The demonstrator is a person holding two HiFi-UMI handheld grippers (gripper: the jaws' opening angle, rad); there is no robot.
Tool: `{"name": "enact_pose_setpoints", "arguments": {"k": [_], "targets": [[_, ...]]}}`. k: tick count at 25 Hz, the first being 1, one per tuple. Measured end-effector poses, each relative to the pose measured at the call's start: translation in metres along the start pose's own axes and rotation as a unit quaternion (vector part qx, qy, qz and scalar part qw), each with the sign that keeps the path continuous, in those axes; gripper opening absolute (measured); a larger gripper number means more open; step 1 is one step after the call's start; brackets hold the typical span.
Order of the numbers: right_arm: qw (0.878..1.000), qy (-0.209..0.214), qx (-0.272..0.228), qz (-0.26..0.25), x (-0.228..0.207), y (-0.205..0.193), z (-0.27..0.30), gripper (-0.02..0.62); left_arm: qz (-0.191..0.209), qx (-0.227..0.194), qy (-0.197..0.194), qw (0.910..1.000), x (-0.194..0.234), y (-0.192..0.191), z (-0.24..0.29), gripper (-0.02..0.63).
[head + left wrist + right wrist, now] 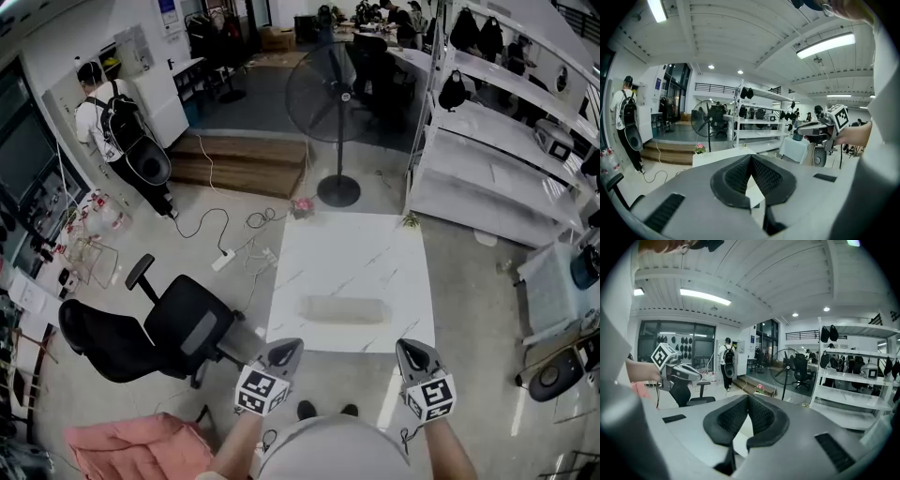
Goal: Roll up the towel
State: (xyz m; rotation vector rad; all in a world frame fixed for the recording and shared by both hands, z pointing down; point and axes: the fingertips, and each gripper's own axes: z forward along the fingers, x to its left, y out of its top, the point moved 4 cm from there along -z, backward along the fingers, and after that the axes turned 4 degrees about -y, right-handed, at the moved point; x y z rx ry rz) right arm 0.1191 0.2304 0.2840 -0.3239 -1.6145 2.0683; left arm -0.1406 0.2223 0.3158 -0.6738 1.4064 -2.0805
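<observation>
A pale towel (pixel 343 309) lies rolled into a cylinder across the near part of the white marble table (pixel 356 253). Both grippers hang in front of the table's near edge, apart from the roll. My left gripper (pixel 284 348) is shut with nothing in it, its black pads (pixel 740 176) meeting at the tip. To its right my right gripper (pixel 413 351) is also shut and empty, pads (pixel 761 416) pressed together. Each gripper view shows the other gripper: the right gripper (pixel 799 126) in the left one, the left gripper (pixel 698 376) in the right one. The towel is hidden behind the jaws in both gripper views.
A black office chair (pixel 155 328) stands left of the table, with a pink cloth (pixel 131 445) near it. A standing fan (pixel 333 98) and a small flower pot (pixel 302 207) are beyond the far edge. White shelving (pixel 497 159) runs along the right. A person with a backpack (pixel 117 131) stands far left.
</observation>
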Motion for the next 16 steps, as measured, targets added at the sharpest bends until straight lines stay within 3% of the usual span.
{"name": "enact_pose_setpoints", "arguments": {"k": [16], "targets": [[1.000,-0.003,0.002,-0.002,-0.0075,0.0088,0.0035,0.012,-0.007,-0.008,-0.009,0.9999,0.0048,0.0040,0.0073,0.017]]}}
